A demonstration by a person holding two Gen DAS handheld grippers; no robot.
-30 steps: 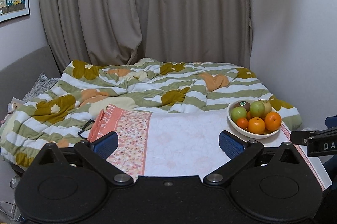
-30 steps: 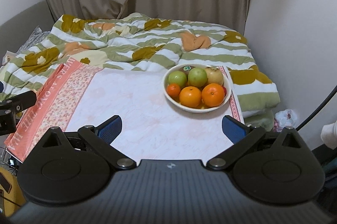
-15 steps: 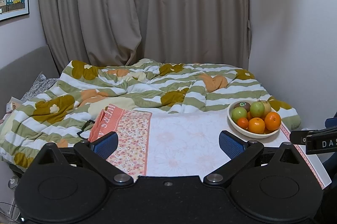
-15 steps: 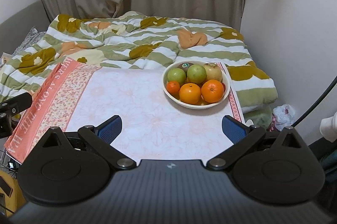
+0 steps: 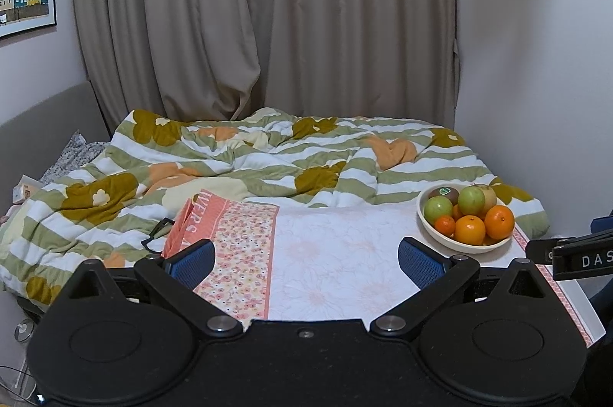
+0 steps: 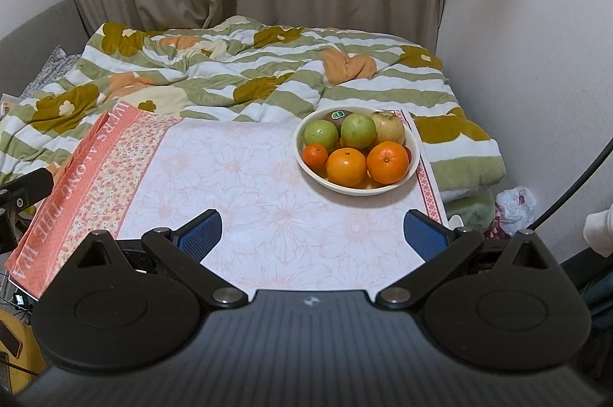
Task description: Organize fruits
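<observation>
All the fruits (image 6: 354, 146) sit piled in the bowl (image 6: 306, 161) on the bench (image 6: 268, 200) (sorted already, or awaiting sorting); left claw (image 5: 304, 259) and right claw (image 6: 312, 234) both gape, holding nothing.

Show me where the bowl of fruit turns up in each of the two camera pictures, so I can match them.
Left wrist view: the fruit bowl sits at the right edge, on the floral cloth.
Right wrist view: the fruit bowl sits right of centre, on the far right corner of the cloth.
Shared landmark: the kiwi with a green sticker at the back of the bowl.
</observation>
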